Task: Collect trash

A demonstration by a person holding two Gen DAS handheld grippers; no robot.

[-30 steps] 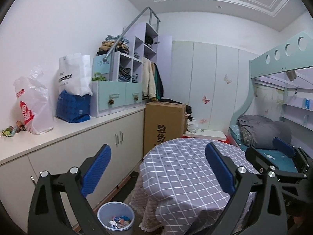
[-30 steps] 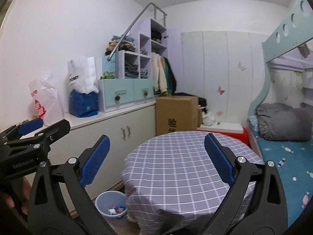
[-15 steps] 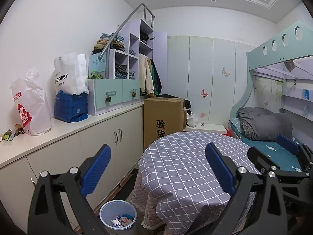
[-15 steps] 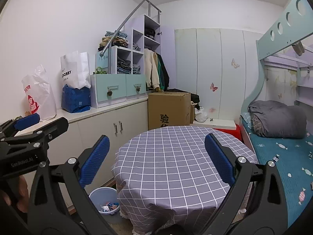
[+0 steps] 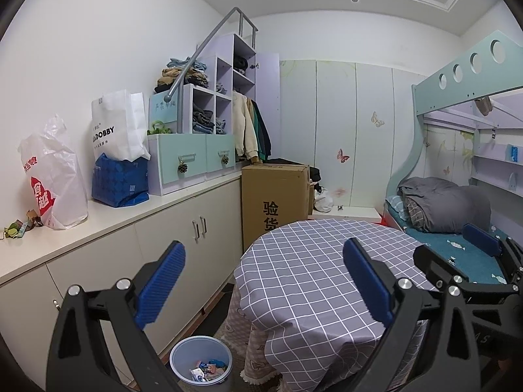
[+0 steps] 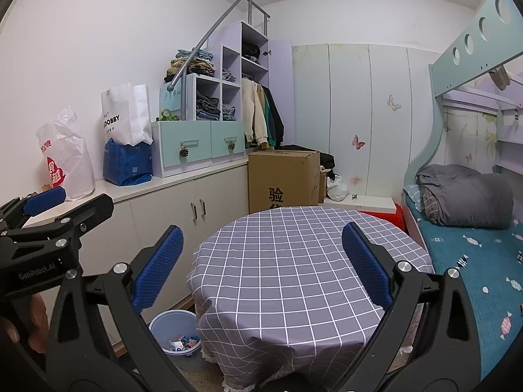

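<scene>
We find both the left gripper (image 5: 261,281) and right gripper (image 6: 260,266) spread wide, holding nothing. The round blue plastic trash bin (image 5: 201,357), holding wrappers, stands low left, nearer the left gripper.

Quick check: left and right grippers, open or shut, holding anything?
Left gripper: open, jaws wide apart, holding nothing.
Right gripper: open, jaws wide apart, holding nothing.
</scene>
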